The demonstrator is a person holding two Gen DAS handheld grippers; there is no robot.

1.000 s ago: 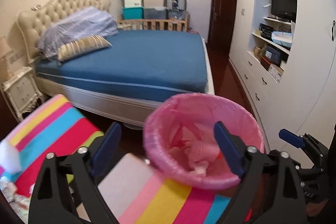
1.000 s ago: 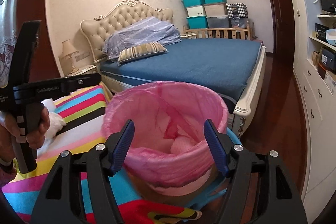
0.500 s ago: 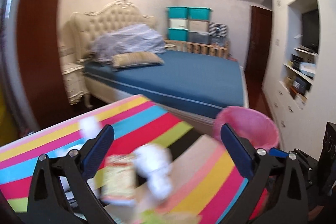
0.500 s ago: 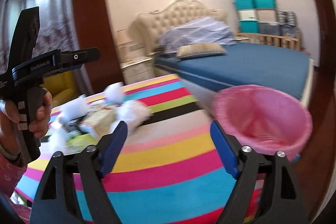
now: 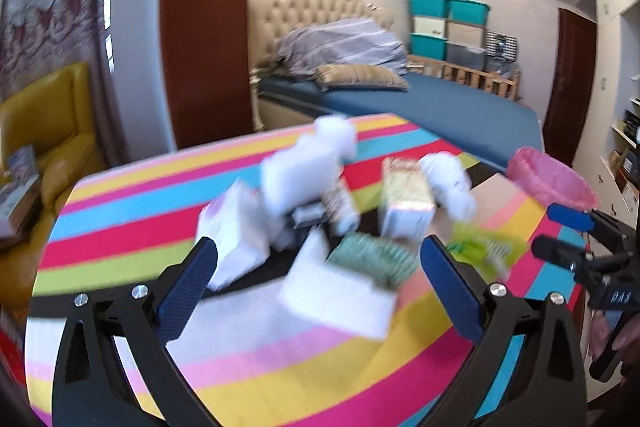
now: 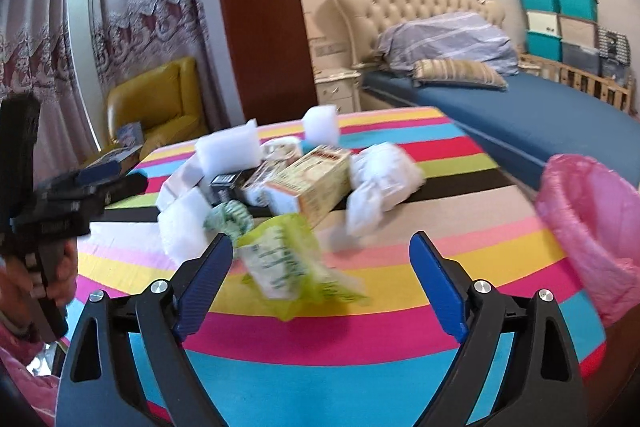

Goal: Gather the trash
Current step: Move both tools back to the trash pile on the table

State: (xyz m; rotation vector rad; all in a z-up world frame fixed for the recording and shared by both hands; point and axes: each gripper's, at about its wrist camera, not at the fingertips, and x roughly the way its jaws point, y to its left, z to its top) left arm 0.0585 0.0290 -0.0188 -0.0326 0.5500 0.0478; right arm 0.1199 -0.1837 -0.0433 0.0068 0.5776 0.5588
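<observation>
A pile of trash lies on the striped table (image 5: 280,367) (image 6: 320,367): white foam blocks (image 5: 336,297) (image 6: 228,149), a yellow carton (image 5: 406,197) (image 6: 316,181), crumpled white paper (image 5: 448,179) (image 6: 380,179), a green wrapper (image 5: 480,251) (image 6: 288,259) and a green-white wad (image 5: 372,259) (image 6: 228,217). The pink-lined bin (image 5: 550,181) (image 6: 592,227) stands at the table's right. My left gripper (image 5: 320,283) is open and empty, just short of a foam block. My right gripper (image 6: 320,279) is open and empty, around the green wrapper's near end.
A blue bed (image 5: 440,103) (image 6: 540,111) stands behind the table. A yellow armchair (image 5: 48,131) (image 6: 160,107) with books is at the left by the curtains (image 6: 120,27). A dark wood pillar (image 5: 204,27) rises behind the table. Both views are motion-blurred.
Both grippers have swung left from over the pink bin to the trash pile on the table. Both stayed open and empty.
</observation>
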